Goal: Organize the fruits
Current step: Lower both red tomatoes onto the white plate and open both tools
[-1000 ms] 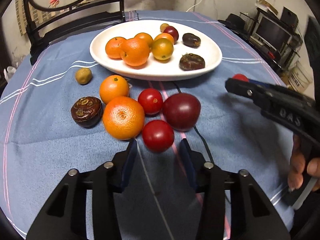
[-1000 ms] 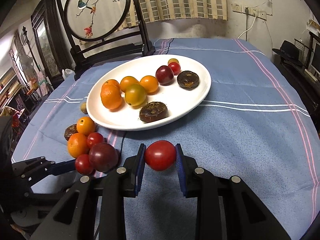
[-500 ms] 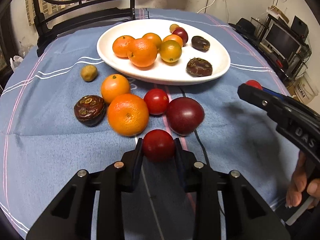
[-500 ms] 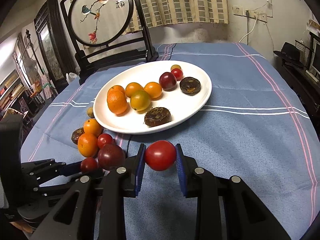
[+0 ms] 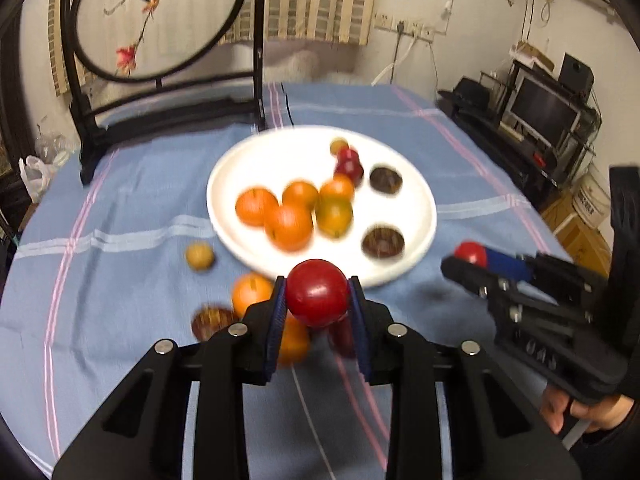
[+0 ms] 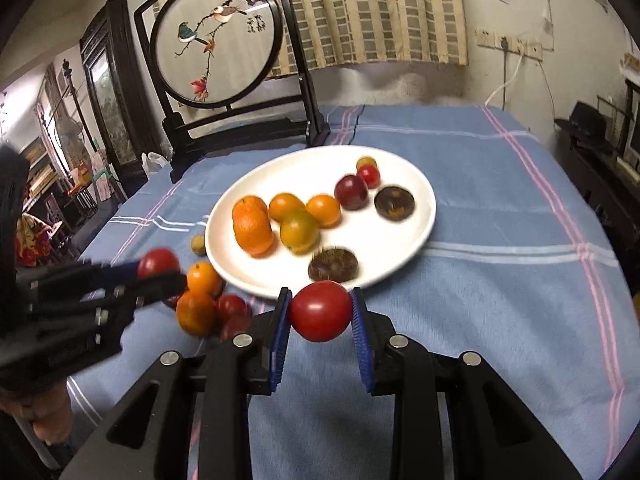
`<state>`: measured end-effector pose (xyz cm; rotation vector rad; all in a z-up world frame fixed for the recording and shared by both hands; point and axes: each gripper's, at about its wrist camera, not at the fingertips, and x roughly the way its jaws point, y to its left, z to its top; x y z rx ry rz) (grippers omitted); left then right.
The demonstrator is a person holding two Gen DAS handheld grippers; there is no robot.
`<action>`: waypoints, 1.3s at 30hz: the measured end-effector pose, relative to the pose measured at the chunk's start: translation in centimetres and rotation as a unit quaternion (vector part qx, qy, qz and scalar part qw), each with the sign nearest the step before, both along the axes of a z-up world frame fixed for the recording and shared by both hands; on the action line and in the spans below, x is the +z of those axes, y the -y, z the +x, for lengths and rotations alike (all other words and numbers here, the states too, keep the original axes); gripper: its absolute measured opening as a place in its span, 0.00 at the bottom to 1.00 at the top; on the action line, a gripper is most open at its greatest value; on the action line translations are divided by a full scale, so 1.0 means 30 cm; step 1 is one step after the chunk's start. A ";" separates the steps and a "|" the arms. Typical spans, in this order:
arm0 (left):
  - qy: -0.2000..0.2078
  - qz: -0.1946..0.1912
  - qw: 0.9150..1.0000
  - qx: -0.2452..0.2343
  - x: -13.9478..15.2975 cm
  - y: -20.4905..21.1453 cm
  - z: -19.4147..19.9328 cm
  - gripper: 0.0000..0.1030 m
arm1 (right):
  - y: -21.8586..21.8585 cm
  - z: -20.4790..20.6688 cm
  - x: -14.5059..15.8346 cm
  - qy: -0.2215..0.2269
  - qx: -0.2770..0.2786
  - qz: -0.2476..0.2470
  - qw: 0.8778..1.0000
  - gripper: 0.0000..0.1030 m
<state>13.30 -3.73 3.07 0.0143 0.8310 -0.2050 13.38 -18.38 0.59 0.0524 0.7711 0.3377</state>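
My left gripper (image 5: 317,294) is shut on a red tomato (image 5: 317,292), held above the blue cloth in front of the white plate (image 5: 248,168). My right gripper (image 6: 320,314) is shut on a second red tomato (image 6: 321,312), also off the cloth, near the plate's (image 6: 400,160) front rim. Each gripper shows in the other's view with its tomato: the right gripper (image 5: 472,258) at the right, the left gripper (image 6: 160,266) at the left. The plate holds several oranges, small red and purple fruits and two dark brown ones.
Loose fruit lies left of the plate: an orange (image 5: 252,294), a dark brown fruit (image 5: 212,322), a small tan fruit (image 5: 199,255), more half hidden behind my left fingers. A round painted screen (image 6: 216,40) on a black stand sits at the table's far left. A hand (image 5: 580,420) grips the right handle.
My left gripper closed on the red tomato and lifted it off the cloth; its view now tilts up towards the plate. The right gripper rose a little, still holding its tomato.
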 end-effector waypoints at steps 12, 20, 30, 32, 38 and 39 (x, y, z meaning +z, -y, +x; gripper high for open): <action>-0.045 -0.014 0.998 0.030 -0.068 0.017 0.346 0.28 | -0.036 0.260 -0.035 -0.023 -0.014 0.011 1.000 0.29; -0.026 -0.010 0.998 0.058 -0.100 0.031 0.368 0.66 | -0.010 0.282 -0.062 -0.023 -0.024 0.026 0.999 0.51; 0.005 0.026 0.998 0.061 -0.058 -0.048 0.202 0.75 | -0.019 0.193 -0.020 -0.003 -0.008 0.012 1.000 0.56; -0.002 0.021 0.998 0.062 -0.064 -0.076 0.158 0.75 | -0.021 0.163 -0.025 -0.006 -0.002 0.006 1.000 0.56; -0.017 0.020 0.997 0.069 -0.092 -0.141 0.058 0.78 | -0.029 0.073 -0.028 -0.012 0.010 -0.013 1.000 0.68; -0.014 0.024 0.997 0.072 -0.095 -0.153 0.040 0.81 | -0.035 0.056 -0.025 -0.011 0.015 -0.017 1.000 0.68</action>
